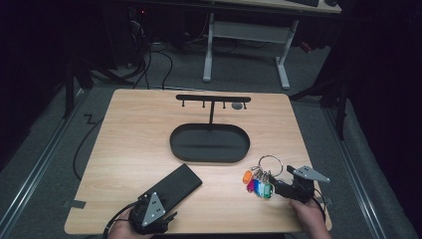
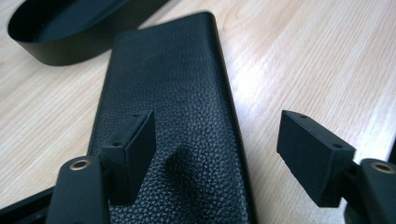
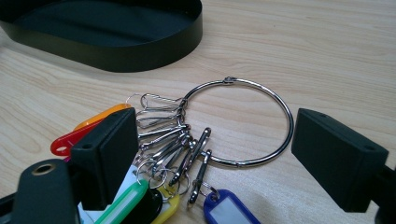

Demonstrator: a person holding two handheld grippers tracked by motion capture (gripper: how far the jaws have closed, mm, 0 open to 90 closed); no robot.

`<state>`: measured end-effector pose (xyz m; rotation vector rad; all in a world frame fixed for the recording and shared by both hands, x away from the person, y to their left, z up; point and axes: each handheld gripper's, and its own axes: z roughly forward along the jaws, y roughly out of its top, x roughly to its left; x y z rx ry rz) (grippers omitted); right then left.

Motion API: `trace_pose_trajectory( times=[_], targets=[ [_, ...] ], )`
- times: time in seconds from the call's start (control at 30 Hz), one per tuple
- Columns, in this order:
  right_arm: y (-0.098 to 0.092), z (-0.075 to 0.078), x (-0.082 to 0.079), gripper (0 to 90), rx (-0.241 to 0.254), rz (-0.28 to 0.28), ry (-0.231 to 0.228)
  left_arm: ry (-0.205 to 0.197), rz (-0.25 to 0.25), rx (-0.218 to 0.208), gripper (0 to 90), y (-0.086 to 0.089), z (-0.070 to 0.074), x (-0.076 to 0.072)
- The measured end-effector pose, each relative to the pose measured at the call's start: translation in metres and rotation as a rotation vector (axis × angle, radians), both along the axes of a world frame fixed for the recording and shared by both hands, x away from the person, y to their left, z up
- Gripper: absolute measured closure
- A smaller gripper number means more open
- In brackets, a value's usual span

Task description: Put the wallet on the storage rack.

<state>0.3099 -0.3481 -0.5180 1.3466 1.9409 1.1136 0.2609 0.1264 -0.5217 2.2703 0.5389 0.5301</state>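
We see a wooden table (image 1: 134,134) with a black oval tray (image 1: 209,143) near its middle, and behind the tray a black hook stand (image 1: 213,98) rising with a crossbar. At the near left lies a flat black leather case (image 1: 171,187), angled with its far end pointing toward the tray. Our left gripper (image 1: 164,217) sits at the case's near end; in the left gripper view its jaws stand apart, one over the leather case (image 2: 187,93) and the other over bare table to the side, and we cannot tell whether the first jaw touches the leather. At the near right lies a key ring (image 1: 269,165) with a bunch of coloured tags (image 1: 258,185), orange, red, green, blue and yellow, just right of the tray's near end. Our right gripper (image 1: 277,187) is close against the tags. In the right gripper view its jaws are wide apart on either side of the key ring (image 3: 243,121), with the tags (image 3: 93,126) beside one jaw, and nothing is clamped.
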Motion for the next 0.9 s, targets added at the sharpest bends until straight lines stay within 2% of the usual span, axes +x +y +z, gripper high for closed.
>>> trace_pose_trajectory(
  times=[0.1,0.17,0.2,0.3,0.33,0.37,0.5,0.53,0.57,0.63,0.83,0.9],
  targets=[
    [0.000,-0.002,0.001,14.8,0.002,-0.001,0.011,-0.030,-0.010,0.064,28.8,-0.005,-0.004,-0.001],
    [0.001,-0.002,0.001,14.8,0.004,0.002,0.015,-0.040,-0.011,0.074,29.6,-0.006,-0.005,-0.002],
    [0.001,-0.002,0.001,14.8,0.004,0.002,0.016,-0.067,-0.001,0.084,31.9,-0.005,-0.005,-0.002],
    [0.001,-0.002,0.001,14.8,0.001,0.008,0.017,-0.074,0.008,0.083,39.3,-0.004,-0.006,-0.001],
    [0.001,-0.002,0.001,14.8,0.002,0.009,0.017,-0.084,0.009,0.086,39.3,-0.003,-0.007,-0.001],
    [0.001,-0.002,0.001,14.8,0.001,0.008,0.019,-0.095,0.008,0.087,43.1,-0.002,-0.007,-0.001],
    [0.001,-0.002,0.001,14.8,0.001,0.012,0.023,-0.088,0.005,0.078,48.3,-0.001,-0.006,-0.001],
    [0.001,-0.002,0.001,14.8,0.001,0.012,0.023,-0.088,0.005,0.078,52.2,-0.001,-0.006,-0.001],
    [0.001,-0.002,0.001,14.8,0.005,0.009,0.027,-0.122,0.011,0.101,57.9,-0.001,-0.006,-0.003],
    [0.001,-0.002,0.001,14.8,0.005,0.009,0.027,-0.123,0.006,0.103,63.3,0.000,-0.005,-0.003],
    [0.000,-0.001,0.000,14.8,0.004,0.011,0.024,-0.124,0.031,0.079,72.2,0.002,-0.001,-0.002],
    [0.001,-0.001,0.000,14.8,0.002,0.013,0.025,-0.135,0.041,0.051,76.3,0.004,0.003,-0.002]
  ],
)
